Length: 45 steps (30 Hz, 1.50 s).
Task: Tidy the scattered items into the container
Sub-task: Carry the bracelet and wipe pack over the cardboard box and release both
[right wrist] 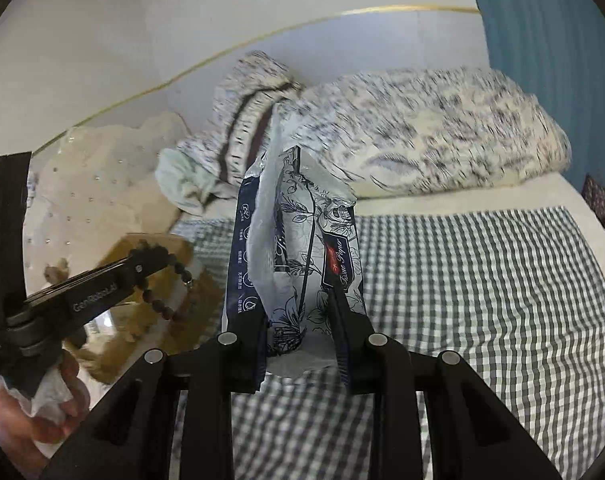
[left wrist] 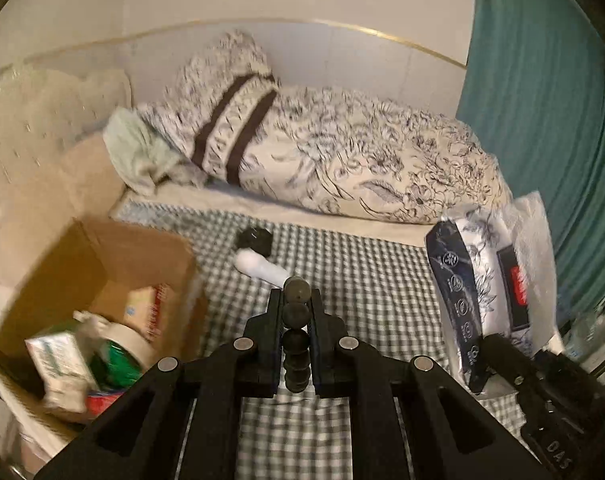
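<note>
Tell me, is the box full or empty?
Partly full. The open cardboard box already holds a tape roll, a small carton and other packets, with bare space left at its far end.

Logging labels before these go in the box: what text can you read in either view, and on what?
"Tissue Paper": red-and-navy label on the tissue pack held in the right gripper.
"GenRobot.AI": side of the left gripper, which holds the bead string.
"DAS": right gripper body, partly cut off.
Pack's side-strip print and cartons in the cardboard box: too blurred.
</note>
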### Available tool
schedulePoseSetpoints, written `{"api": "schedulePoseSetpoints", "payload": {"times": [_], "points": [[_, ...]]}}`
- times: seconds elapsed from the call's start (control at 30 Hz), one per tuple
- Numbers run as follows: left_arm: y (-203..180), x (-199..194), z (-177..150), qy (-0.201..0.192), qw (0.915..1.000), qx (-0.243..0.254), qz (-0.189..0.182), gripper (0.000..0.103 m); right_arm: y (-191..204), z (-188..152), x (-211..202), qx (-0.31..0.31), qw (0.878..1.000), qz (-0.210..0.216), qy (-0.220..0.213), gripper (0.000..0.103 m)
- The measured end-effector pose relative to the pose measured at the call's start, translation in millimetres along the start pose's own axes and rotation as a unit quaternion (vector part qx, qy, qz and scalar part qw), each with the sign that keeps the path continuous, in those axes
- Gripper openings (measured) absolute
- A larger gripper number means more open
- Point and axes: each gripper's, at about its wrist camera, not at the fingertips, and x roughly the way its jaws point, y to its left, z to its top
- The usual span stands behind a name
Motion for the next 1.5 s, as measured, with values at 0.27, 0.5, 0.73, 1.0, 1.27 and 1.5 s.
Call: {"api": "schedulePoseSetpoints", "payload": {"times": [0.27,0.5,0.73,1.0,1.27,1.5], "points": [[46.1,-49.0,0.3,-0.012,0.9996,-0.008,0.022,0.011,62.4,3.1,-21.4,-0.027,0.999,0.043,-0.008,0.027],[113.3,-60.0,2.2,-0.009,0.9966,-0.041,0.071,0.011,126.3,6.6,3.7,-0.062,0.994,0.087,0.01,0.027],[178.3,-34.9,1.4,0.02,0.9911,-0.075,0.108,0.011,179.8,7.9,65.4,-0.084,0.988,0.124,0.048,0.027],[218.5,6.9,-11.7,0.062,0.9861,-0.096,0.12,0.011,205.4,-3.2,131.1,-0.081,0.983,0.132,0.096,0.027],[219.6,26.4,-17.1,0.076,0.9866,-0.088,0.114,0.041,191.8,-5.8,139.7,-0.03,0.984,0.157,0.083,0.061],[197.6,11.2,-12.7,0.04,0.9899,-0.068,0.118,0.096,141.5,11.3,113.0,-0.007,0.994,0.107,0.005,0.065]]}}
